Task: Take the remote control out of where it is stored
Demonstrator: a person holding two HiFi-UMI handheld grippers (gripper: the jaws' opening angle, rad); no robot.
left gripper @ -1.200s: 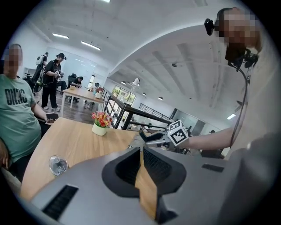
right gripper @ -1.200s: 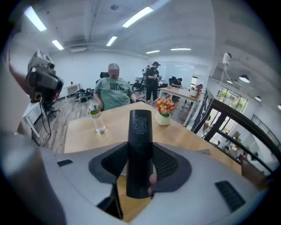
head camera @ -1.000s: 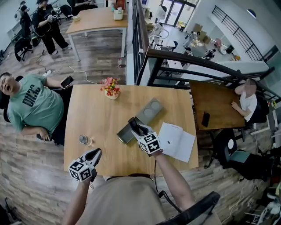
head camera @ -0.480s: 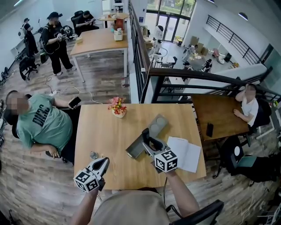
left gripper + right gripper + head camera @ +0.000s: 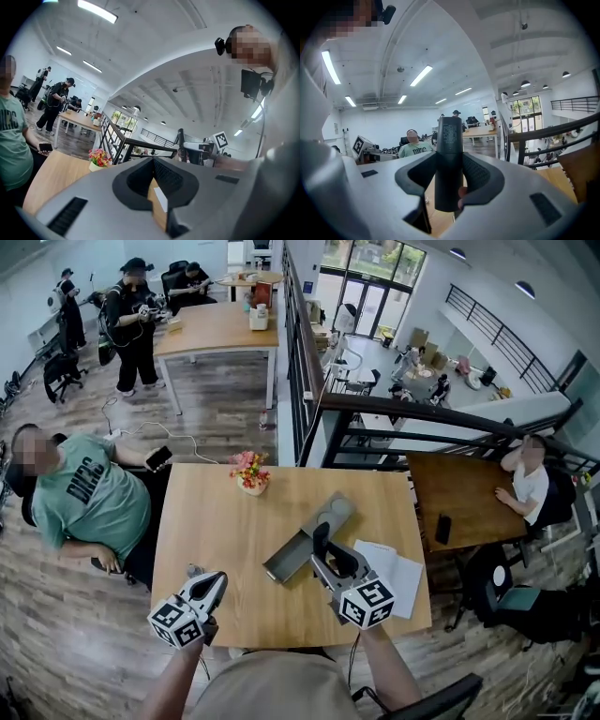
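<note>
A black remote control (image 5: 321,538) stands upright between the jaws of my right gripper (image 5: 328,561), held above the table just right of the grey storage box (image 5: 289,559). In the right gripper view the remote (image 5: 449,154) fills the gap and the right gripper (image 5: 449,185) is shut on its lower half. The box lies open on the wooden table (image 5: 216,521), and its round-holed end (image 5: 334,513) points to the far right. My left gripper (image 5: 214,583) hovers over the table's near left edge. In its own view the left gripper (image 5: 152,180) is shut on nothing.
A small pot of flowers (image 5: 250,472) stands at the table's far edge. White papers (image 5: 401,570) lie at the right and a small glass (image 5: 194,571) near the left gripper. A person in a green shirt (image 5: 84,502) sits at the left. A black railing (image 5: 394,413) runs behind.
The right gripper has drawn back toward me and risen with the remote, away from the grey box. The left gripper has stayed at the near left edge. The head view has shifted.
</note>
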